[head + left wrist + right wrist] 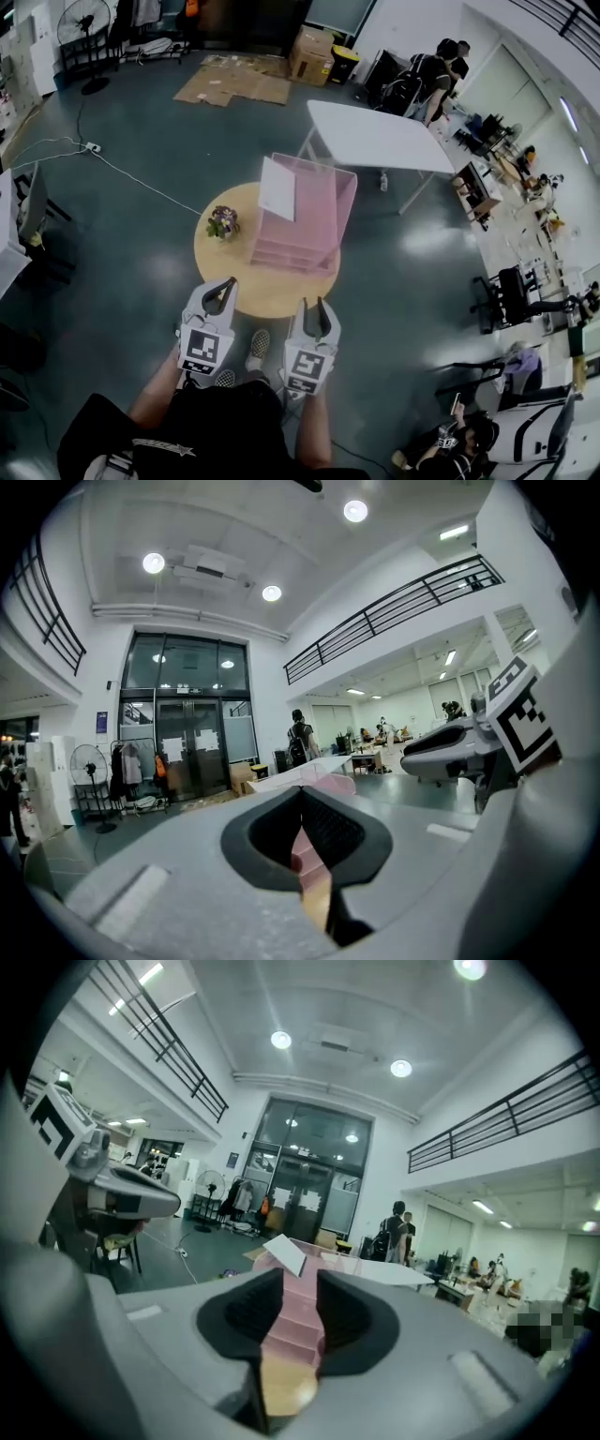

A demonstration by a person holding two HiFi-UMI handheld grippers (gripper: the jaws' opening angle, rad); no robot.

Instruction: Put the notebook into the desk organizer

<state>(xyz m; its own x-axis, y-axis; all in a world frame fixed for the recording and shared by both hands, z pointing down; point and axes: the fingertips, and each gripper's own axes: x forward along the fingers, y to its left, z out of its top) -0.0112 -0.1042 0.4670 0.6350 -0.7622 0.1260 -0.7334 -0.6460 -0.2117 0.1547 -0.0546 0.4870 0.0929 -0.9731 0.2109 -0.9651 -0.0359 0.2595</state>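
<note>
A pink desk organizer (314,220) with stepped trays stands on the far right part of a round wooden table (230,272). The white notebook (277,187) stands tilted at the organizer's top left corner; how deep it sits I cannot tell. Both grippers hover side by side over the table's near edge, pointing at the organizer. My left gripper (221,286) has its fingertips touching and holds nothing. My right gripper (317,307) shows a clear gap between its pads, also empty. In the right gripper view the organizer (302,1321) and notebook (286,1252) lie straight ahead of the right gripper (300,1283).
A small flower pot (223,223) sits on the table left of the organizer. Behind stands a white folding table (375,136), with flattened cardboard (234,82) on the floor. A cable (141,183) runs across the floor at left. People and chairs (511,291) occupy the right side.
</note>
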